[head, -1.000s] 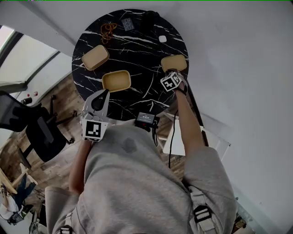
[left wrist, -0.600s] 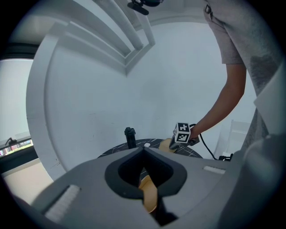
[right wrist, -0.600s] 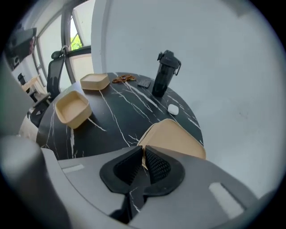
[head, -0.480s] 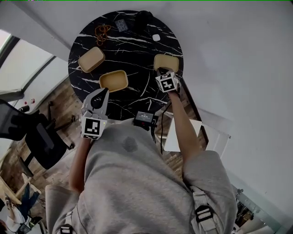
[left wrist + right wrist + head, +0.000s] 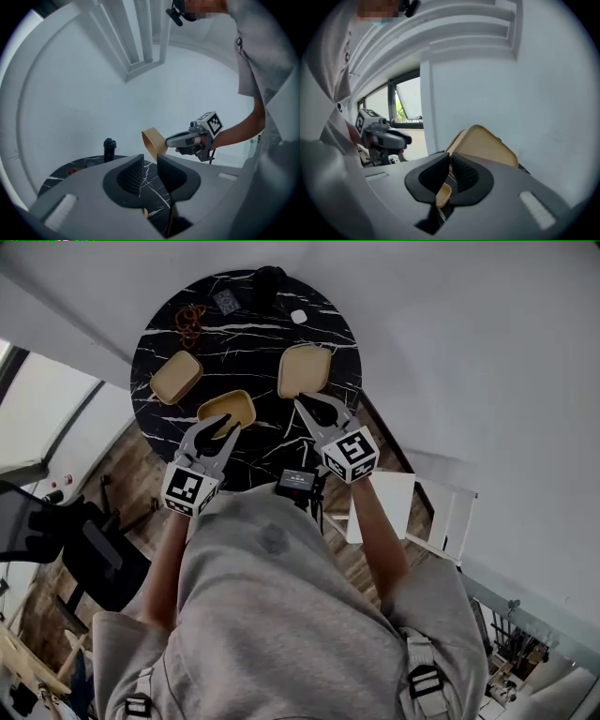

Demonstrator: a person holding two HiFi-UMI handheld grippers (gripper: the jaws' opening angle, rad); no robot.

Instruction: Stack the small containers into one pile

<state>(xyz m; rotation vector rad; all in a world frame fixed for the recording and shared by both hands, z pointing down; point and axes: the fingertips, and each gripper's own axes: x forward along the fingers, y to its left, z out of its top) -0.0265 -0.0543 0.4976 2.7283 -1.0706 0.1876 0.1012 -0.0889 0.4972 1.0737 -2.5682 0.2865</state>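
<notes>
Pinched only by its rim in the just-closed right claw (image 5: 314, 405), the lifted container (image 5: 305, 369) at upper centre could slip or swing loose; the left claw (image 5: 223, 425), just opened, holds nothing.

You have a round black table (image 5: 253, 352) with white marble veining. On it a closed tan rounded-rectangular container (image 5: 176, 377) lies at nine o'clock and an open tan plastic container (image 5: 227, 409) near the edge at seven. Along the far rim are an orange-brown coil (image 5: 190, 315) at ten, a small dark square item (image 5: 226, 302) at eleven, a black round object (image 5: 269, 277) at twelve and a small white object (image 5: 298, 317) at one.
</notes>
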